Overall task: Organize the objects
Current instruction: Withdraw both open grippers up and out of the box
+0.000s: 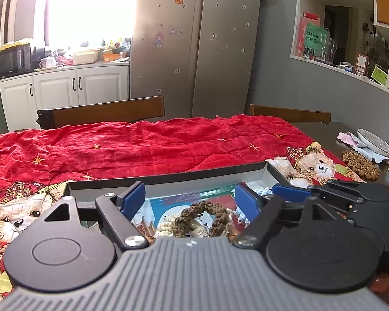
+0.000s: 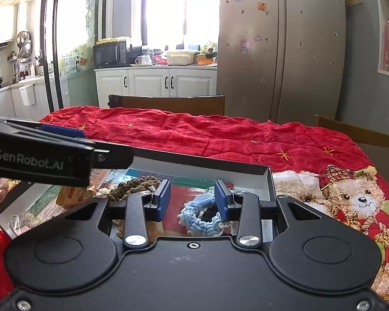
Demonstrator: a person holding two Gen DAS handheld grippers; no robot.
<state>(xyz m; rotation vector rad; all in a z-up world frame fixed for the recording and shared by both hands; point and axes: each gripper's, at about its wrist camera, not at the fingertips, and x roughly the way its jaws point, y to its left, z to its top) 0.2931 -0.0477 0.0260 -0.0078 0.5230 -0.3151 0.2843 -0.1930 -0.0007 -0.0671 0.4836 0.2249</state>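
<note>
A shallow open box [image 1: 168, 178] with dark rim and white walls lies on the red blanket; it also shows in the right wrist view [image 2: 246, 181]. Inside lie a brown braided ring [image 1: 202, 217] over a cream one [image 1: 166, 226], and a light blue braided ring [image 2: 202, 220]. My left gripper [image 1: 190, 202] is open above the brown ring, holding nothing. My right gripper [image 2: 193, 199] is open just above the blue ring, holding nothing. The right gripper [image 1: 293, 194] shows at the right of the left wrist view; the left gripper [image 2: 64, 132] shows at the left of the right wrist view.
The table is covered by a red blanket [image 1: 168, 145] with bear prints. Two wooden chair backs [image 1: 103, 111] stand behind it. At the far right lie a brown beaded mat [image 1: 360, 164] and a bowl [image 1: 374, 141]. Fridge and cabinets stand behind.
</note>
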